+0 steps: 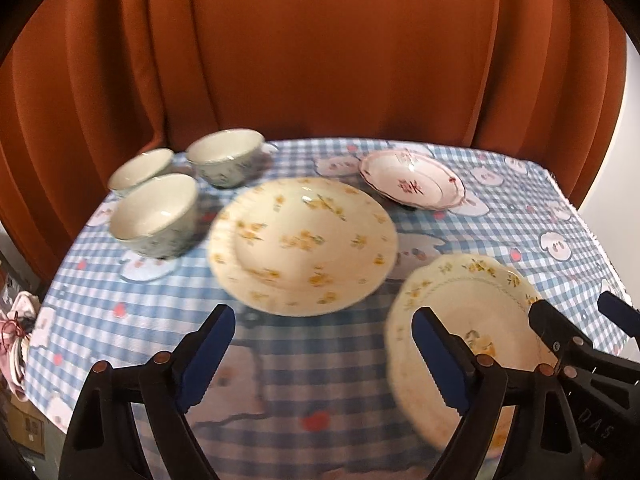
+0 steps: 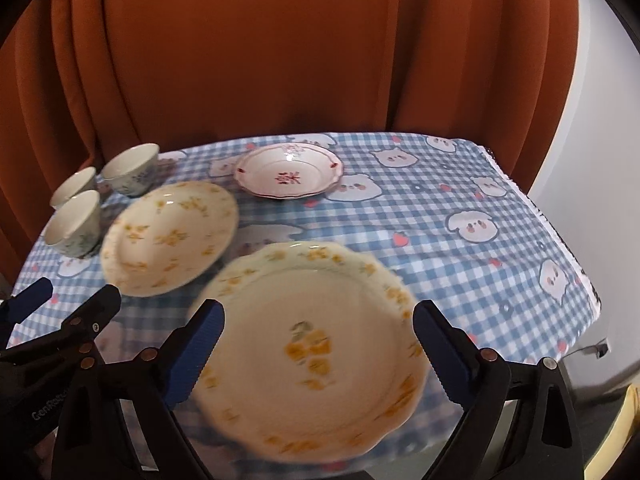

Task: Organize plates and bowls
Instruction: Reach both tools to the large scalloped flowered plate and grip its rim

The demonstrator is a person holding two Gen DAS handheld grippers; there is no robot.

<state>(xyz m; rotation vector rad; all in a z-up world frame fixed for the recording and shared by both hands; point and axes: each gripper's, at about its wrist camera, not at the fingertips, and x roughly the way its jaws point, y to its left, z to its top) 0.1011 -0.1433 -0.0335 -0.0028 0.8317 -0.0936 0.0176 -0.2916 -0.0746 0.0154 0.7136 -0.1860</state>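
On the blue checked tablecloth (image 1: 280, 380) lie a round cream plate with yellow flowers (image 1: 302, 246) (image 2: 168, 238), a scalloped cream plate with yellow flowers (image 1: 464, 320) (image 2: 312, 348) and a white plate with red flowers (image 1: 412, 180) (image 2: 289, 171). Three white bowls (image 1: 154, 216) (image 2: 74, 222) stand at the far left. My left gripper (image 1: 324, 360) is open and empty, in front of the round plate. My right gripper (image 2: 318, 356) is open above the scalloped plate, with its fingers on either side; it also shows in the left wrist view (image 1: 576, 320).
An orange curtain (image 1: 320, 60) hangs behind the table. The table's right edge (image 2: 560, 240) drops off beside a white wall. A cardboard box and cloth (image 1: 20, 360) lie at the lower left, beyond the table.
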